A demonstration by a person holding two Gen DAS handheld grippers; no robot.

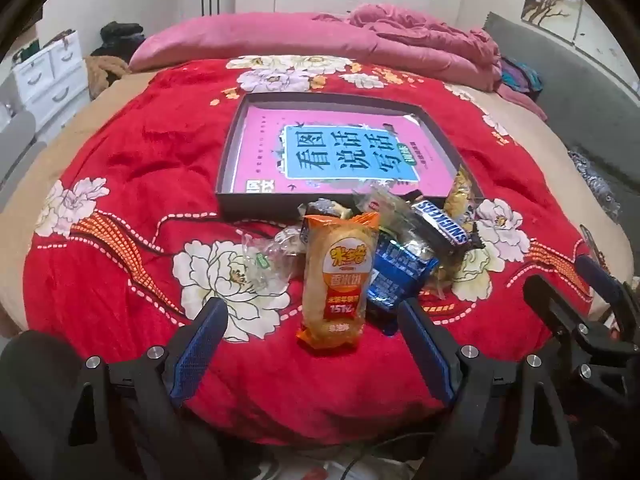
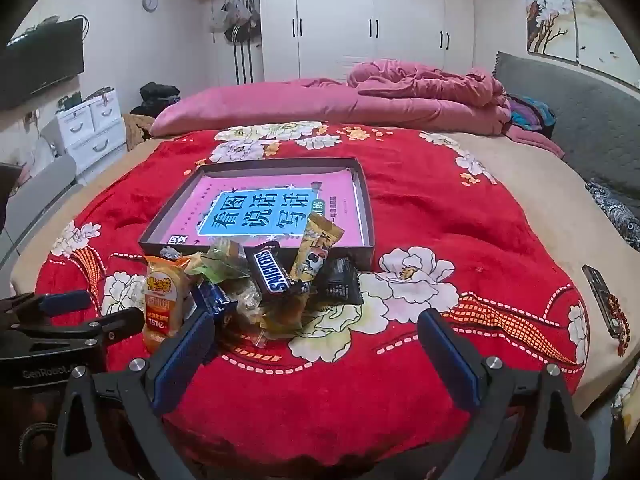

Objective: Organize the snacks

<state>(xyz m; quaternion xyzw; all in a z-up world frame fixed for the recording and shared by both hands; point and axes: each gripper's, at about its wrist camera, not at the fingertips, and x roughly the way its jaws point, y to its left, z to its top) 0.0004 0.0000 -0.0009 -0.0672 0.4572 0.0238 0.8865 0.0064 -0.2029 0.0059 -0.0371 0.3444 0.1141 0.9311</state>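
A heap of snacks lies on the red flowered blanket in front of a shallow dark box [image 1: 228, 152] [image 2: 366, 200] with a pink book in it. Nearest is an orange rice-cracker pack [image 1: 338, 276] [image 2: 162, 300], then a blue wrapper [image 1: 396, 272] [image 2: 214, 298], a Snickers bar [image 1: 440, 224] [image 2: 272, 270], a yellow packet [image 2: 316, 252] leaning on the box edge, and a black packet [image 2: 340, 284]. My left gripper [image 1: 316, 312] is open, its fingers either side of the orange pack's near end. My right gripper [image 2: 318, 330] is open and empty, right of the heap.
A pink pillow [image 2: 260, 108] and a crumpled pink quilt [image 2: 432, 84] lie at the bed's far side. A dark remote [image 2: 600, 296] with red beads lies near the bed's right edge. White drawers [image 2: 92, 128] stand to the left. The grey headboard [image 2: 568, 104] is on the right.
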